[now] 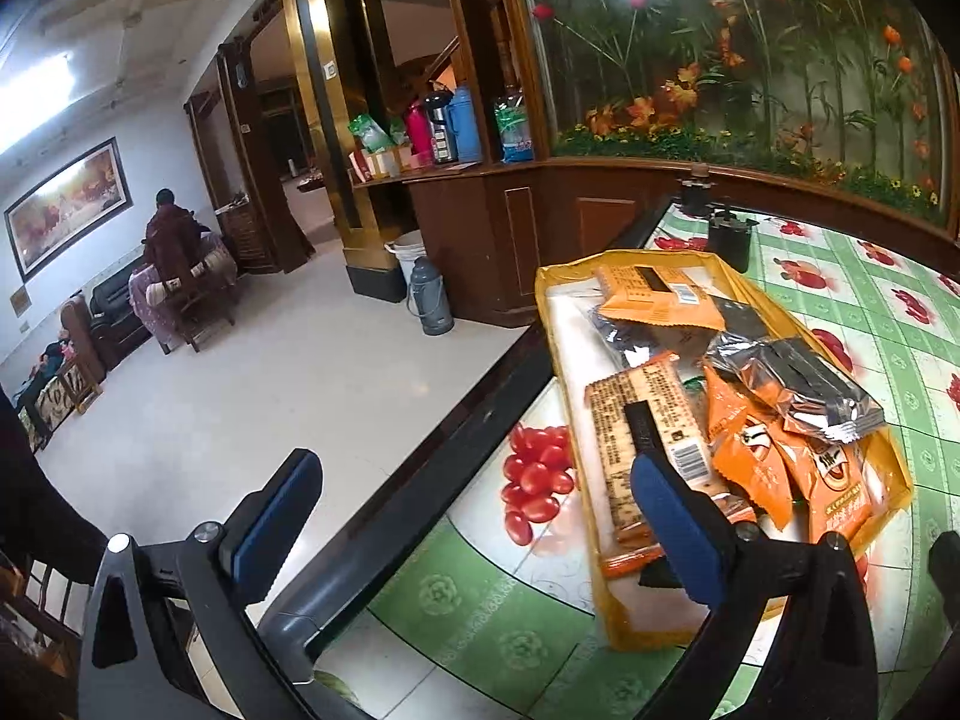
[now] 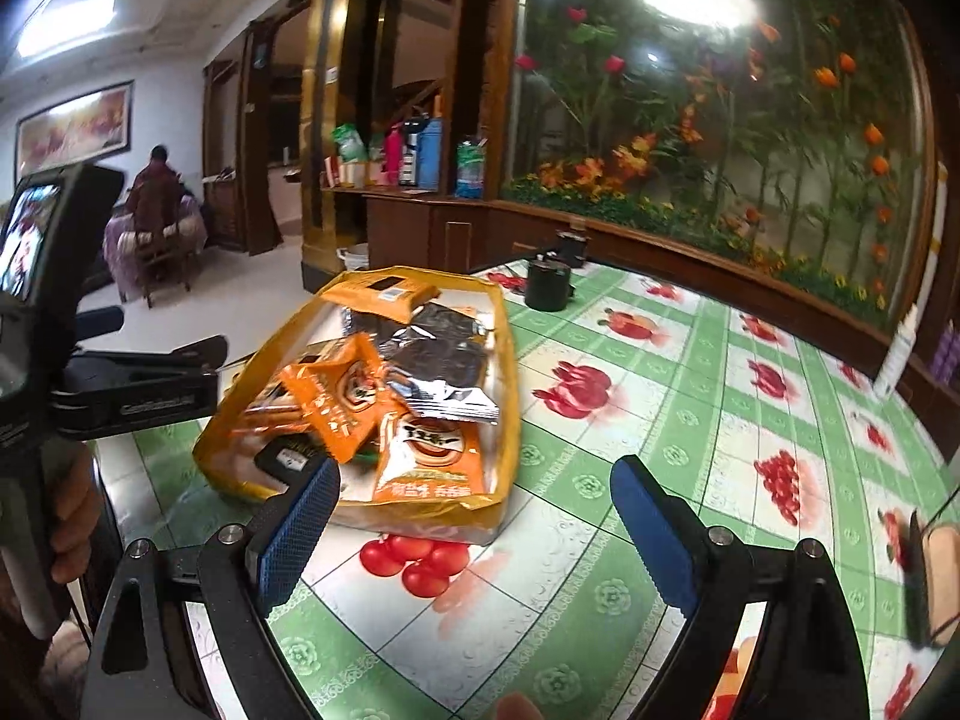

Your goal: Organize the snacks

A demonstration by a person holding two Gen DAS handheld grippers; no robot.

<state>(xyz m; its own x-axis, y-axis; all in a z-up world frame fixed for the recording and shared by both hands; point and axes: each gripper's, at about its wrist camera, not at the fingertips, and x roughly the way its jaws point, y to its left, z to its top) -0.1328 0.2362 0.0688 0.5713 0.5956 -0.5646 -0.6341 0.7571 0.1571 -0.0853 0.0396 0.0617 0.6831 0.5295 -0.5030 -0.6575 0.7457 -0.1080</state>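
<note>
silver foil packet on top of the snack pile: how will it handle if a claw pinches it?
The silver foil packet looks crinkled and thin, so probably floppy and light. Its glossy film may slip between pads; the flat sealed edge seems the better grip. It lies loose atop orange packets in the yellow tray, so a push would likely slide it.

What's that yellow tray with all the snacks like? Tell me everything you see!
The yellow tray is a shallow rectangle with thin, see-through yellow walls that look like plastic and a pale bottom. It lies flat on the fruit-patterned tablecloth, near the table's edge. Orange snack packets and dark, silvery ones are piled loosely inside. Neither pair of tongs holds it.
</note>
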